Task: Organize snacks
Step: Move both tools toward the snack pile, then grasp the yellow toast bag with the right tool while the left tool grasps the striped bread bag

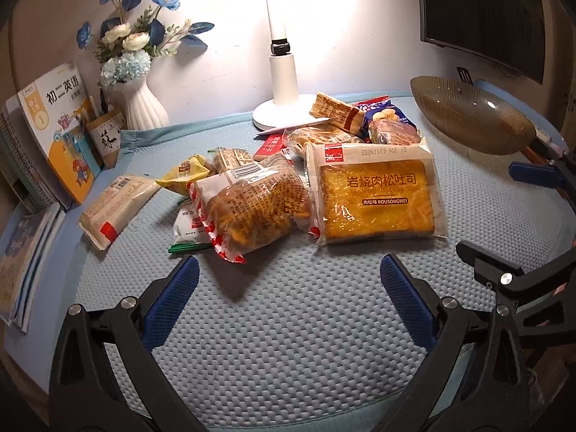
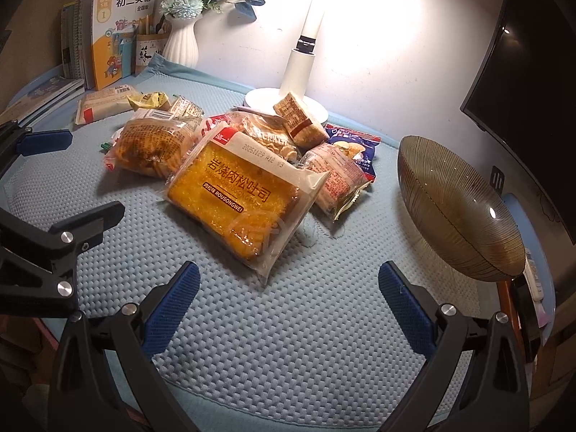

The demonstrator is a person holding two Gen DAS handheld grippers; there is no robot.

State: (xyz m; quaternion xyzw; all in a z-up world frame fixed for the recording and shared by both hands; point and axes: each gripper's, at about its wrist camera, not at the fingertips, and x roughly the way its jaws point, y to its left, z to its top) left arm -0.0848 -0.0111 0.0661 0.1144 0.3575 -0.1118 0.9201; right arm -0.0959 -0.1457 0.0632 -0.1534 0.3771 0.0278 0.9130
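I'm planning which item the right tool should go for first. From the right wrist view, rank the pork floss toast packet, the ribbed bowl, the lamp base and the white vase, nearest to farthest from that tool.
1. Pork floss toast packet: just ahead of the open right tool.
2. Ribbed bowl: off to the right, empty.
3. Lamp base: behind the snack pile.
4. White vase: back left, by the wall.

surface: blue textured mat [image 1: 288, 324] | on it: snack packets [image 1: 374, 194], bowl [image 1: 471, 118], lamp base [image 1: 284, 111]

Both grippers have black angular frames with silver screws and ribbed blue pads on the fingers [image 1: 172, 300].
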